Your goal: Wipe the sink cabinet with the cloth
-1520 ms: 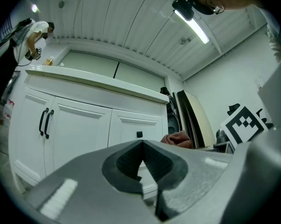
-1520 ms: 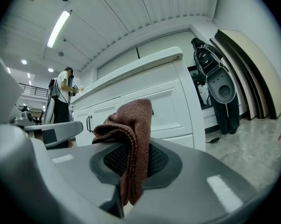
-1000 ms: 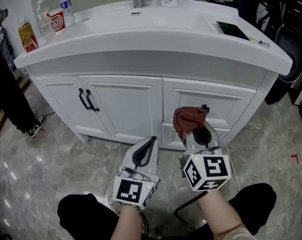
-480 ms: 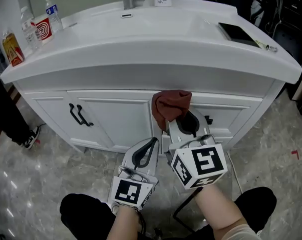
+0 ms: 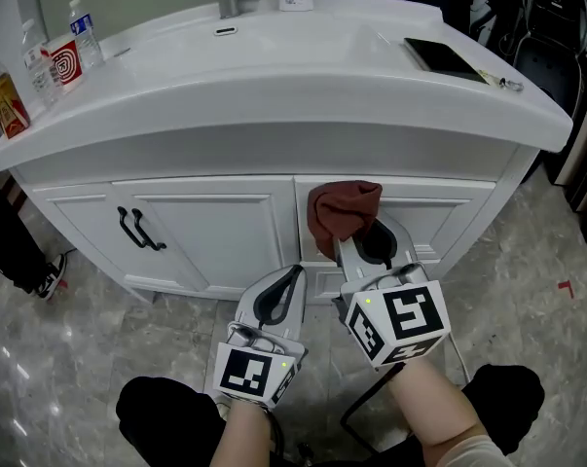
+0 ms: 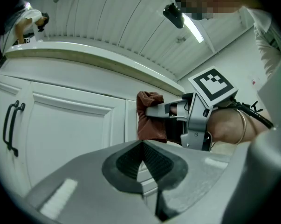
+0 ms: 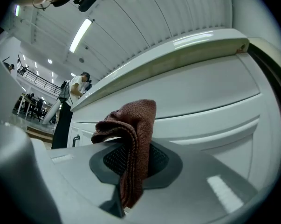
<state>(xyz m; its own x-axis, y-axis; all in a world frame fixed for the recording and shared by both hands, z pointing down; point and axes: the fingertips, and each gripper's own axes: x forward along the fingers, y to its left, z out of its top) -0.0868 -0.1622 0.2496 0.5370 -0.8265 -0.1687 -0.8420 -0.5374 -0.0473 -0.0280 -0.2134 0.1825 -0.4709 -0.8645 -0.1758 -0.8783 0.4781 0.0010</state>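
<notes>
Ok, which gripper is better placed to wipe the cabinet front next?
Right. The right gripper is shut on the cloth, held up at the front of the sink cabinet, just under the counter edge. The left gripper is shut, empty, and sits lower and farther back.

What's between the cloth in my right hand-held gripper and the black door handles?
Only bare white cabinet door panel lies between the reddish-brown folded cloth and the black curved handles; the head view shows it.
</notes>
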